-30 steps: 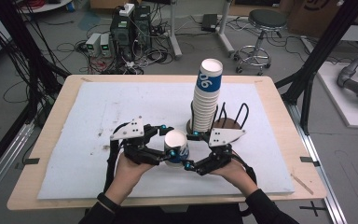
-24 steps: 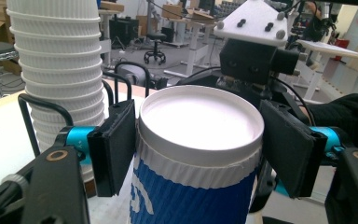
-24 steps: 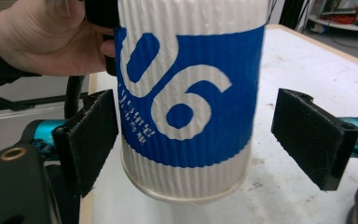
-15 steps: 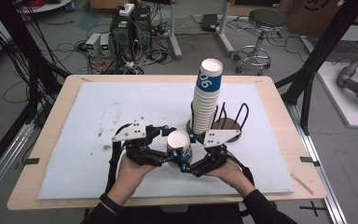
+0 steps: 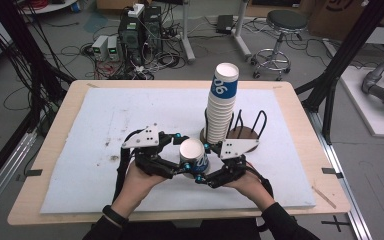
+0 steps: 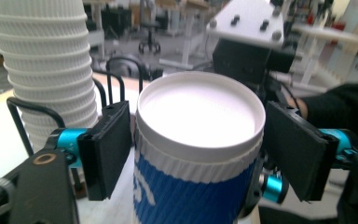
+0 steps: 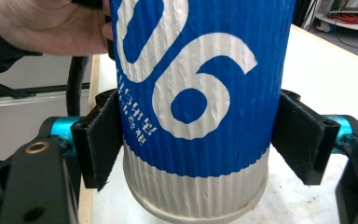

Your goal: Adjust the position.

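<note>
You are passing the paper cup (image 5: pixel 193 155) beside the cup stack (image 5: pixel 220 108): right gripper (image 7: pixel 196 135) closing on it, left gripper (image 6: pixel 198 154) opening. Loosening early risks tipping it.

Your cup (image 7: pixel 193 93) carries a big white "06" on its blue band, read upright in the right gripper view; beside it runs a line of small white characters, too fine to read. On the stack (image 5: pixel 221 107) at the back of the desk, the top cup shows the same digits upside down, looking like "90".
</note>
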Motion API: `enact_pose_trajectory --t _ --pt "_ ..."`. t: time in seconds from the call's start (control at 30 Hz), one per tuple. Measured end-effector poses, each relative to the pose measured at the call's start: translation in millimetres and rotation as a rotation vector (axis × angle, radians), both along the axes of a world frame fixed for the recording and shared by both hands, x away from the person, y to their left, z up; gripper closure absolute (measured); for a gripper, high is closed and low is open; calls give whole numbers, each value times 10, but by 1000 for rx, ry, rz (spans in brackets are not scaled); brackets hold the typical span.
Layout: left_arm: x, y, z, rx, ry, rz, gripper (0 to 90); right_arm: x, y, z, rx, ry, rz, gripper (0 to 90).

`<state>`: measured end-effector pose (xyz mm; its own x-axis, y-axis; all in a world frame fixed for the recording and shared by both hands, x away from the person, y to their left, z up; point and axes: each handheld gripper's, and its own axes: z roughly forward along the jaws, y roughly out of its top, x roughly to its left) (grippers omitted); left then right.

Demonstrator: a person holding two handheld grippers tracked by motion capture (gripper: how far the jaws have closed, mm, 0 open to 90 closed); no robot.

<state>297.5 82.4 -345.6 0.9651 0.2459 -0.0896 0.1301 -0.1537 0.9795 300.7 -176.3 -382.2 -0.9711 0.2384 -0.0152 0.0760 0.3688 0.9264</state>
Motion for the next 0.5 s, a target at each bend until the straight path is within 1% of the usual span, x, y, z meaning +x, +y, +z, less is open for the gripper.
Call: enact_pose_trajectory --t 0.07,0.1,0.17,0.2,0.23,0.27,0.3,0.33,0.4,0.43,0.5 --pt "0 -4 47 42 -9 -13 236 2 -15 4 -16 -8 0 241" --pt "1 -9 73 61 -6 -19 235 1 -19 5 -26 -7 -2 241" --pt "7 -17 129 116 2 -42 221 8 -26 11 -59 1 16 241" --pt "7 -27 155 152 2 -50 220 2 -26 18 -88 -5 21 241" --pt "5 -42 174 189 1 -62 213 -2 -26 21 -110 -23 27 241" --pt "1 -60 188 228 3 -71 212 -9 -26 25 -131 -26 33 242" --pt "-7 -81 200 279 -4 -77 212 -14 -24 29 -144 -29 40 241" --pt "-14 -103 203 316 -11 -85 212 -31 -24 35 -169 -19 43 241" --pt "-22 -145 195 351 -18 -85 216 -49 -14 43 -204 -20 58 242" --pt "-20 -170 180 370 -14 -92 217 -59 -5 47 -220 -25 65 242" --pt "-19 -194 155 384 -6 -112 237 -79 10 55 -252 -32 79 243"
